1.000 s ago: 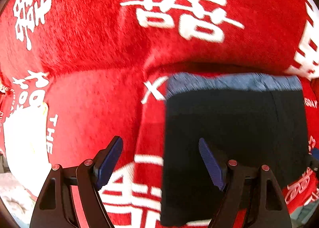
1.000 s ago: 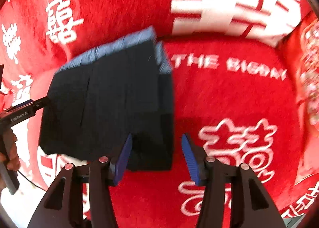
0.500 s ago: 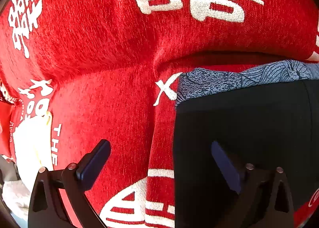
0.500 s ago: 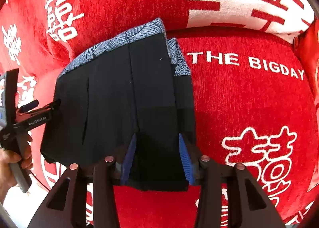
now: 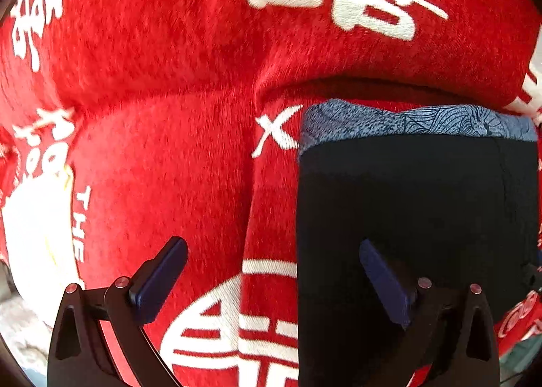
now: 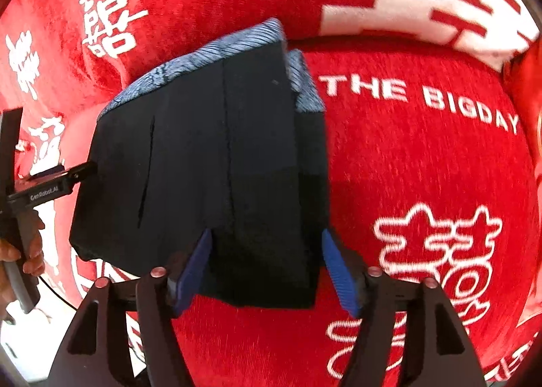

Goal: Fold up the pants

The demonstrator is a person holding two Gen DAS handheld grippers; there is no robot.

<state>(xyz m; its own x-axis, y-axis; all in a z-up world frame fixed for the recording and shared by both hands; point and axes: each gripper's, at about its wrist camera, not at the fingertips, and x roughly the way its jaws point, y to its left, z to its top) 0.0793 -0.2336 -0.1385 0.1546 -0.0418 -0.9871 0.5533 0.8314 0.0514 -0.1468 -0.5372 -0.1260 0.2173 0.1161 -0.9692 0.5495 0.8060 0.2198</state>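
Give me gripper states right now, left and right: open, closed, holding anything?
Left gripper: open wide, holding nothing; one finger over the folded pants.
Right gripper: open, jaws just opened; folded edge of the pants lies between its fingers, not pinched.

Bare red cloth (image 6: 423,167) lies free right of the folded pants (image 6: 210,163); the sofa back (image 5: 203,31) rises behind

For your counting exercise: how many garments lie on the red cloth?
1: the folded dark pants with a blue patterned waistband, lying on the red cloth between both grippers. Others could lie outside the views.
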